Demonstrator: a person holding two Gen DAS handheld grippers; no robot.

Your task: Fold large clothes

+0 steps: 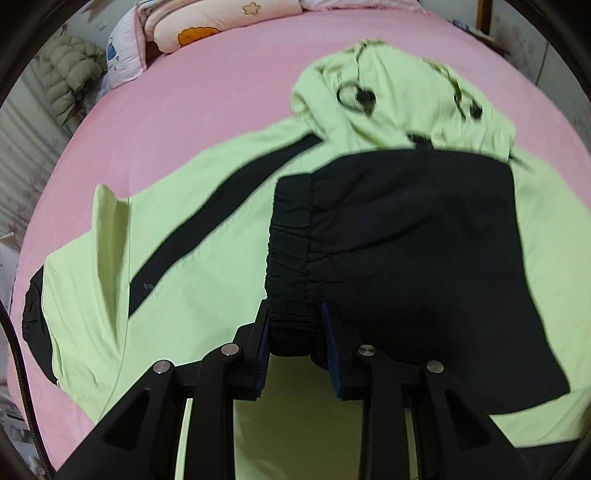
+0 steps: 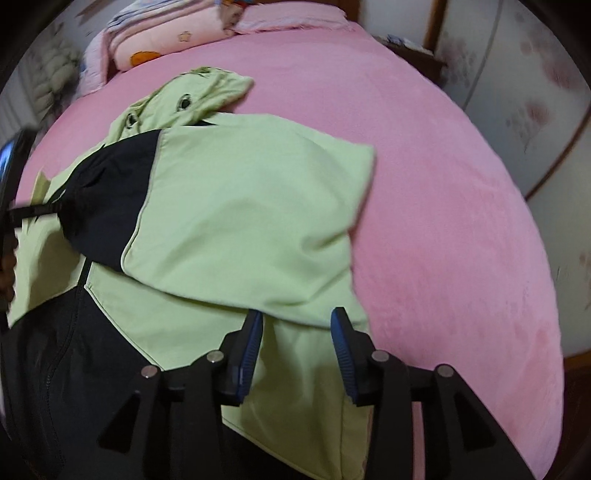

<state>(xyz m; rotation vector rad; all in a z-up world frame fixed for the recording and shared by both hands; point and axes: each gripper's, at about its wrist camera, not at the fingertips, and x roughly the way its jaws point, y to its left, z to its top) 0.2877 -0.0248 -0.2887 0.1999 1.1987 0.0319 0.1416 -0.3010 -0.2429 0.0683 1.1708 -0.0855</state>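
A light green and black hooded jacket (image 1: 207,206) lies spread on the pink bed (image 1: 207,96), its hood (image 1: 388,96) toward the pillows. My left gripper (image 1: 295,325) is shut on the black elastic cuff (image 1: 291,295) of one sleeve, which lies folded across the jacket's body. The other sleeve (image 1: 92,280) stretches out to the left. In the right wrist view the folded sleeve (image 2: 240,206) is green with a black end (image 2: 107,206). My right gripper (image 2: 296,321) stands open just above the jacket's green edge (image 2: 295,369), with its pads clear of the cloth.
Folded quilts and pillows (image 1: 177,33) are stacked at the head of the bed. An olive padded coat (image 1: 70,74) hangs at the far left. A wooden nightstand (image 2: 417,55) and floral wardrobe doors (image 2: 535,110) stand to the right. Bare pink sheet (image 2: 461,221) lies right of the jacket.
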